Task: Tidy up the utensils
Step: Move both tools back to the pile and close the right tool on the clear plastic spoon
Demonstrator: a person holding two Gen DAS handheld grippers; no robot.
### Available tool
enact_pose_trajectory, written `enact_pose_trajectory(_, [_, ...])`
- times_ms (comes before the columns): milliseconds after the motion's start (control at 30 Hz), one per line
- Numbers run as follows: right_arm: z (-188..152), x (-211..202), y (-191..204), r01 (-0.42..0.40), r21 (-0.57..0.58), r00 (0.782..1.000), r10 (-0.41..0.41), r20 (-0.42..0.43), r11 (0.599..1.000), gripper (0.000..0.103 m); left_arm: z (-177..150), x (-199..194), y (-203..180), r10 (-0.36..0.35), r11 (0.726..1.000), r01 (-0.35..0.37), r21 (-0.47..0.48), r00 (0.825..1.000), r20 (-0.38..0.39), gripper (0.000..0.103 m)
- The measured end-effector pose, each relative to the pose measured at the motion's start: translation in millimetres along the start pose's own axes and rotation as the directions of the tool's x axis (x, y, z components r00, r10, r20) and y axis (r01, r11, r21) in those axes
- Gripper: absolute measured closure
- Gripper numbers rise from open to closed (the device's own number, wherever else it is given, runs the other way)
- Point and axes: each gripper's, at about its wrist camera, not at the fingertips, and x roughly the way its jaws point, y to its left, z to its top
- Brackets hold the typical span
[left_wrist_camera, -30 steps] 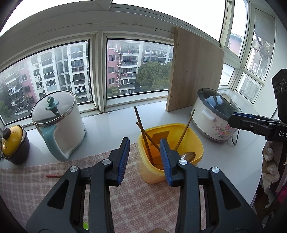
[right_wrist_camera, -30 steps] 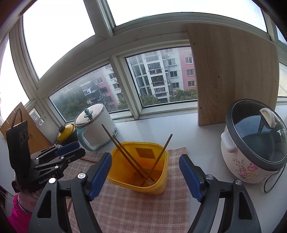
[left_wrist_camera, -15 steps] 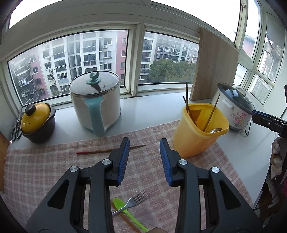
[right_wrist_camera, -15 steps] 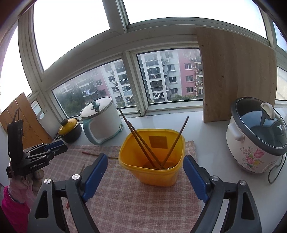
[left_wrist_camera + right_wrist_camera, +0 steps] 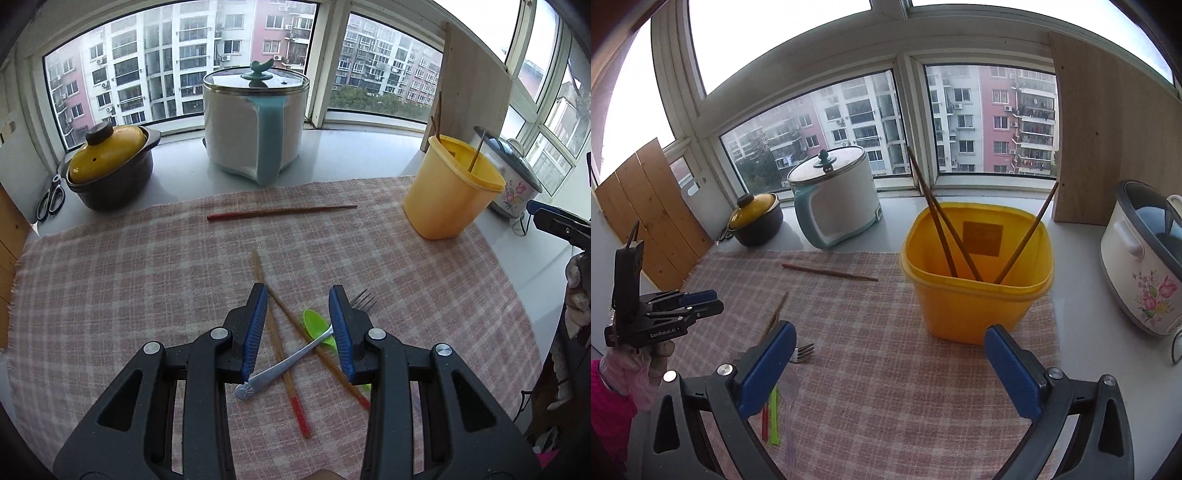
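Between my left gripper's (image 5: 299, 325) blue pads, which stand partly apart and clamp nothing, lies the loose heap I am after: a metal fork (image 5: 306, 350) crossing a green spoon (image 5: 317, 328) and two red-tipped chopsticks (image 5: 277, 332). I judge the gripper is lined up over the fork's handle because that piece sits on top and can come away without dragging the rest.

My right gripper (image 5: 886, 365) is opening wide, nothing between its jaws; it points at the yellow bin (image 5: 975, 280), which I take as my landmark. The wide spread may be meant to steady or frame the bin, though I cannot say for sure.

Three chopsticks (image 5: 945, 240) lean inside the bin already, tips down against its walls, so it serves as the collecting pot. The heap lies on the checked cloth (image 5: 129, 277) well to the left of the bin and nearer to me. One more chopstick (image 5: 280, 212) lies alone on the cloth, left of the bin and farther back. Behind that, left of the bin on the sill, stands the white kettle (image 5: 255, 122); farther left still, the yellow-lidded pot (image 5: 110, 170). Just right of the bin sits the flowered cooker (image 5: 1145, 258), with a wooden board (image 5: 1108, 129) propped behind.
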Motion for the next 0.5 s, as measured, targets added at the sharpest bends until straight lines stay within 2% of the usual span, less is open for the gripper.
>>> enact_pose_trajectory(67, [-7.5, 11.0, 9.9, -0.022, -0.001, 0.999, 0.022, -0.042, 1.000, 0.008, -6.5, 3.1, 1.5, -0.012, 1.000, 0.012, 0.018, 1.000, -0.026, 0.069])
enact_pose_trajectory(200, [-25.4, 29.5, 30.1, -0.053, 0.000, 0.993, 0.053, -0.108, 0.999, 0.013, -17.0, 12.0, 2.6, -0.045, 0.998, 0.049, 0.046, 0.996, -0.080, 0.069])
enact_pose_trajectory(267, [-34.2, 37.6, 40.1, -0.066, -0.002, 0.987, 0.065, -0.144, 0.998, 0.021, -21.9, 18.0, 1.1, -0.064, 0.996, 0.071, 0.061, 0.992, -0.108, 0.069])
enact_pose_trajectory(333, [-44.5, 45.8, 48.6, -0.083, -0.002, 0.980, 0.082, -0.181, 0.997, 0.024, -26.0, 24.4, -3.6, -0.068, 0.992, 0.081, 0.094, 0.989, -0.135, 0.069])
enact_pose_trajectory(500, [-68.3, 67.4, 69.8, -0.138, -0.014, 0.950, 0.128, -0.284, 0.990, 0.038, -34.7, 39.0, -12.7, -0.050, 0.983, 0.082, 0.165, 0.981, -0.186, 0.070])
